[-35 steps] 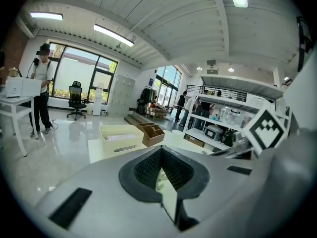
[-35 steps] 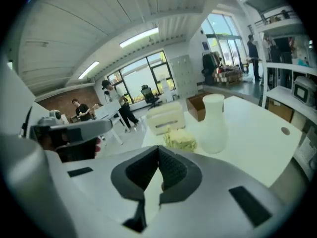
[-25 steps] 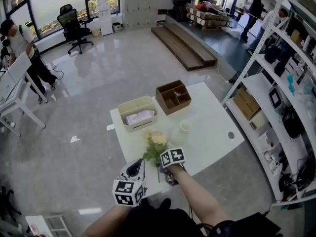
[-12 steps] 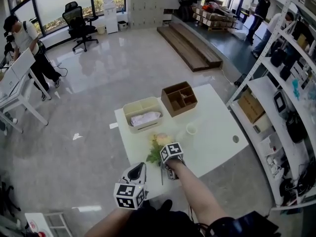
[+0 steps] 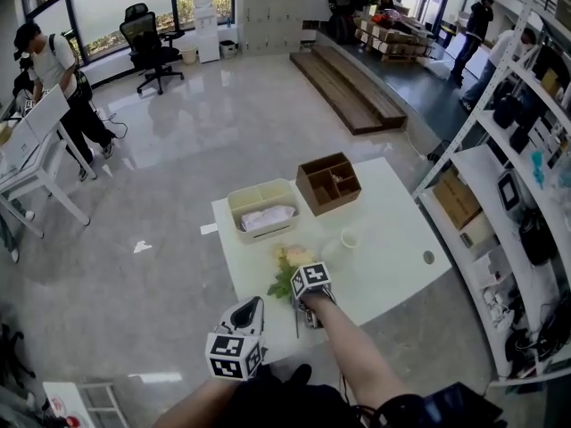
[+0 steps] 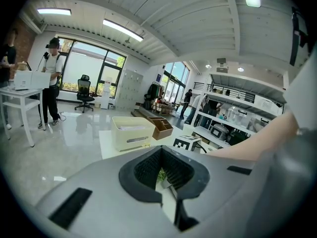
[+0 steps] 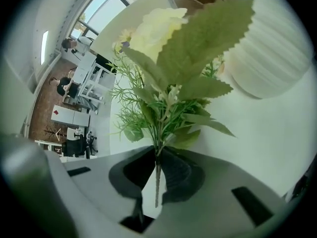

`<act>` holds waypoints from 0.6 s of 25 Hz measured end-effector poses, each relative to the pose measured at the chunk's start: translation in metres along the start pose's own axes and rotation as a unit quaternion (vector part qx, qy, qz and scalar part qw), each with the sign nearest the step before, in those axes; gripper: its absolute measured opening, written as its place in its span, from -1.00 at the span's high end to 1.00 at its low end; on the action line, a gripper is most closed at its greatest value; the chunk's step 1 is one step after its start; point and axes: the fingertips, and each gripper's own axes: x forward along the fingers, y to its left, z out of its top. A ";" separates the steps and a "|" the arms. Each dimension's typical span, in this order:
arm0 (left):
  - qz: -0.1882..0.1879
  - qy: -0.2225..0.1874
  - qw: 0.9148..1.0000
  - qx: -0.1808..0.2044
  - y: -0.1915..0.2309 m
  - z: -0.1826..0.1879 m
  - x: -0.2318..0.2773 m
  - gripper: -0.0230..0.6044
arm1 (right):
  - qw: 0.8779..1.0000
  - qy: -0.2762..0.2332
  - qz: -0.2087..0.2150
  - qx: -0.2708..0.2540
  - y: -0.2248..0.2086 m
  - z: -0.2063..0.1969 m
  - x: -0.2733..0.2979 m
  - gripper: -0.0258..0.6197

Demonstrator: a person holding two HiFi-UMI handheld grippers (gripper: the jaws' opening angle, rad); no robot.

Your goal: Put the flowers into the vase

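Note:
A bunch of artificial flowers (image 5: pixel 290 259) with a cream bloom and green leaves lies on the white table (image 5: pixel 393 257). My right gripper (image 5: pixel 302 294) points steeply down at it. In the right gripper view its jaws have just been closing and now pinch the thin stem (image 7: pixel 157 175) at the right gripper (image 7: pixel 157 152). The bloom (image 7: pixel 153 26) stands beyond the jaws. The white ribbed vase (image 7: pixel 267 53) sits just right of the flowers, small in the head view as the vase (image 5: pixel 349 238). My left gripper (image 5: pixel 252 308) hovers at the table's near edge; the left gripper (image 6: pixel 161 150) is shut and empty.
A cream bin (image 5: pixel 260 207) holding a white cloth and a brown wooden divided box (image 5: pixel 328 183) stand at the table's far side. Metal shelving (image 5: pixel 508 203) runs along the right. People stand far off on the shiny floor.
My right gripper has sunk a little onto the flowers' stem end. The flowers, the vase and my left gripper have stayed where they were.

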 end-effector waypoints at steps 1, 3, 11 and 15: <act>-0.001 -0.001 1.000 0.001 -0.001 0.001 0.000 0.92 | 1.000 -0.008 0.002 -0.002 0.001 0.001 -0.003 0.81; -0.004 -0.003 1.000 0.002 -0.003 0.002 0.001 0.92 | 1.000 -0.027 0.009 -0.008 0.005 0.005 -0.009 0.82; -0.016 -0.010 1.000 0.013 -0.015 0.010 0.008 0.92 | 0.974 -0.207 0.065 -0.059 0.038 0.036 -0.075 0.83; -0.019 -0.016 1.000 0.019 -0.020 0.016 0.011 0.92 | 0.923 -0.352 0.053 -0.149 0.069 0.053 -0.145 0.83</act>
